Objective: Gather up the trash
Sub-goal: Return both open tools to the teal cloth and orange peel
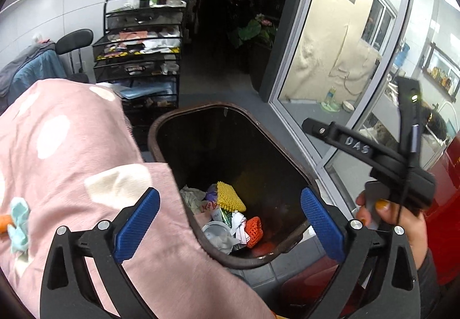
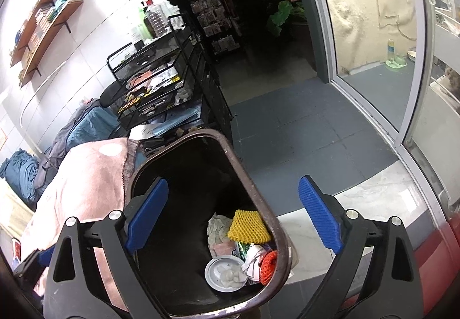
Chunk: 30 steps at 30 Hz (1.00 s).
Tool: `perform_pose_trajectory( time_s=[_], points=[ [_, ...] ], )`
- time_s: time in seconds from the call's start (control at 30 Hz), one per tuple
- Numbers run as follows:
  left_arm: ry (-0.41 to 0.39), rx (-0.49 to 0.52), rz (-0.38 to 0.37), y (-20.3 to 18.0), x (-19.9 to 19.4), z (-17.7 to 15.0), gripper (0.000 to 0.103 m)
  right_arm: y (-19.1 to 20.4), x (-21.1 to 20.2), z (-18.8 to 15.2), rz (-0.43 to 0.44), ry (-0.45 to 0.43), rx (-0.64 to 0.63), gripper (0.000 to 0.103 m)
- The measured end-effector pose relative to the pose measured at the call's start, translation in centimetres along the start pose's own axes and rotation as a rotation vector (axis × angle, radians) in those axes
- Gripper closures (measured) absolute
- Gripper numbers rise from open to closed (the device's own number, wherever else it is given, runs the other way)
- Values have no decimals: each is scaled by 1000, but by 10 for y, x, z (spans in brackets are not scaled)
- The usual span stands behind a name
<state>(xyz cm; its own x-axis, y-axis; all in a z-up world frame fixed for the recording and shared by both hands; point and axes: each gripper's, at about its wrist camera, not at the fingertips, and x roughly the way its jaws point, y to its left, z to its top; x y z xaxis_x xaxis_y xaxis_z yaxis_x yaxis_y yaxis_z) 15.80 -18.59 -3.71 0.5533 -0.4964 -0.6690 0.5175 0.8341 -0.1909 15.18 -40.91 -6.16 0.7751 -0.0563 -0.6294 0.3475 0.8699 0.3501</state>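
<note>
A dark trash bin with a brown rim [image 1: 161, 123] [image 2: 260, 189] stands on the floor below both grippers. Inside lie a yellow foam net [image 1: 230, 196] [image 2: 248, 225], an orange foam net [image 1: 254, 229] [image 2: 268, 264], crumpled paper [image 1: 192, 196] and a round white lid [image 2: 225, 273]. My left gripper [image 1: 230, 225] is open and empty above the bin's near end. My right gripper [image 2: 233, 212] is open and empty above the bin; its black body [image 1: 402, 163] shows at the right of the left wrist view, held by a hand.
A pink spotted cloth [image 1: 72, 160] [image 2: 95, 175] covers something left of the bin. A black wire rack with papers and bottles [image 1: 141, 60] [image 2: 161, 80] stands behind. A glass sliding door [image 1: 330, 60] [image 2: 373, 60] is to the right. Red surface [image 1: 448, 175] at far right.
</note>
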Motion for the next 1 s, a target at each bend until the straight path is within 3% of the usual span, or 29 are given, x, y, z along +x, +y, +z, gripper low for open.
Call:
perform_pose_trajectory(
  time_s=[0.13,0.5,0.7,1.0],
  points=[
    [-43,-50,7,15,-23,-4,6,12,2,-6,33,24,-25,12],
    [-145,-153,144,76,-79,-18,6,80,-1,-29,190,94,-165,12],
    [-163,-207,244,120,-107,-34,6,141,-3,-44,331,150,-281,11],
    [-154,-312,388,191,-141,-61,6,250,0,-80,553,304,-504,11]
  ],
)
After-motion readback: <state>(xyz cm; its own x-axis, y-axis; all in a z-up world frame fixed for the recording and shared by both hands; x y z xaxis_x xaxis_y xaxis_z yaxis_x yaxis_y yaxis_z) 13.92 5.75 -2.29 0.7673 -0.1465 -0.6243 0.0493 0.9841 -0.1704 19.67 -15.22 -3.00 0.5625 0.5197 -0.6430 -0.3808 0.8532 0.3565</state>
